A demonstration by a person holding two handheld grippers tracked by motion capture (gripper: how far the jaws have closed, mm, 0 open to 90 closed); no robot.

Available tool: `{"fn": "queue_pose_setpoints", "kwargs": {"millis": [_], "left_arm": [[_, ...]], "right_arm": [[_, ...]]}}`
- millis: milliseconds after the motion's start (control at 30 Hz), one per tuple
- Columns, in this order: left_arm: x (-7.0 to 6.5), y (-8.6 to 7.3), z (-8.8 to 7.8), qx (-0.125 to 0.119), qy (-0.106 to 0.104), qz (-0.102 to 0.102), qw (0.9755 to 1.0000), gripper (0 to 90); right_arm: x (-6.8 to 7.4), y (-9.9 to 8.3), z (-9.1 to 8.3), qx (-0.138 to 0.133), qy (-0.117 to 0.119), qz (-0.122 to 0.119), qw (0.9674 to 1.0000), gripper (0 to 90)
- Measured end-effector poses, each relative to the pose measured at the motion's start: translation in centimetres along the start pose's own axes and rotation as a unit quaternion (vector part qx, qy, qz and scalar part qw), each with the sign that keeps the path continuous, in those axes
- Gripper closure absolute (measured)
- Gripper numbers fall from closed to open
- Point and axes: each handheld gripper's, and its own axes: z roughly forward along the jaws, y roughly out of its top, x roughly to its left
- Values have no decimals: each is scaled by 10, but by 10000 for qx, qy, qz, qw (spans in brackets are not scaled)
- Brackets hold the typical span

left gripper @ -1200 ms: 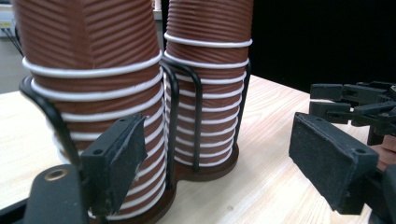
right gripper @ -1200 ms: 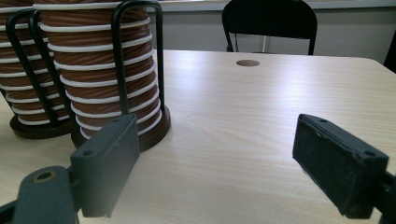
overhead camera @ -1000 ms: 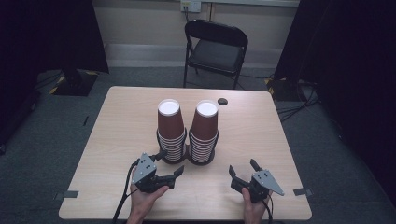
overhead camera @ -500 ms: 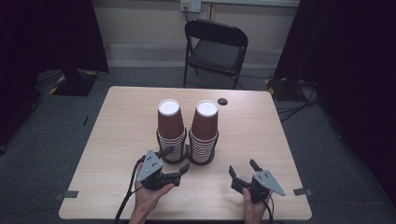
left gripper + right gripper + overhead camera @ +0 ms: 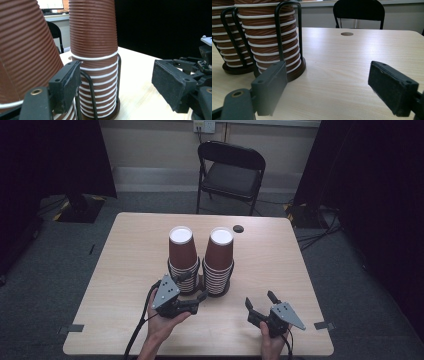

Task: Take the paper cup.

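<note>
Two tall stacks of ribbed brown paper cups stand side by side near the middle of the table (image 5: 280, 265), each in a black wire holder (image 5: 287, 30) on a round dark base. White rims band the lower half of each stack, and the topmost cups sit upside down with their white bottoms up. The left stack (image 5: 181, 252) and the right stack (image 5: 220, 255) are just beside one another, with a narrow gap between their bases. The left gripper (image 5: 195, 286) is held low at the near side of the left stack. Its jaws stand wide apart with nothing clamped, and one of them lies right against that stack's wire and lower cups. The right gripper (image 5: 260, 299) sits near the front edge, well apart from the stacks, and its jaws are also spread wide over bare tabletop. Open wood lies to the right of the stacks and behind them, where a small dark round spot (image 5: 238, 228) marks the far side. A black folding chair (image 5: 232, 172) stands beyond the far edge.
</note>
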Motion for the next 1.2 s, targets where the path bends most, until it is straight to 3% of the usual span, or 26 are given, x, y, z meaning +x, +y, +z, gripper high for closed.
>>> {"fn": "queue_pose_setpoints", "kwargs": {"millis": [300,333,967,1200], "left_arm": [[-2,13,5,-87,-31,106,9999,231],[-2,16,7,-74,37,115,9999,231],[2,43,21,-295,-1,12,9996,213],[2,61,30,-331,176,35,9993,213]], "right_arm": [[0,0,0,-10,-3,2,10000,148],[0,0,0,-10,-5,3,10000,149],[-1,0,0,0,0,36,10000,151],[-1,0,0,-6,1,32,10000,151]]}}
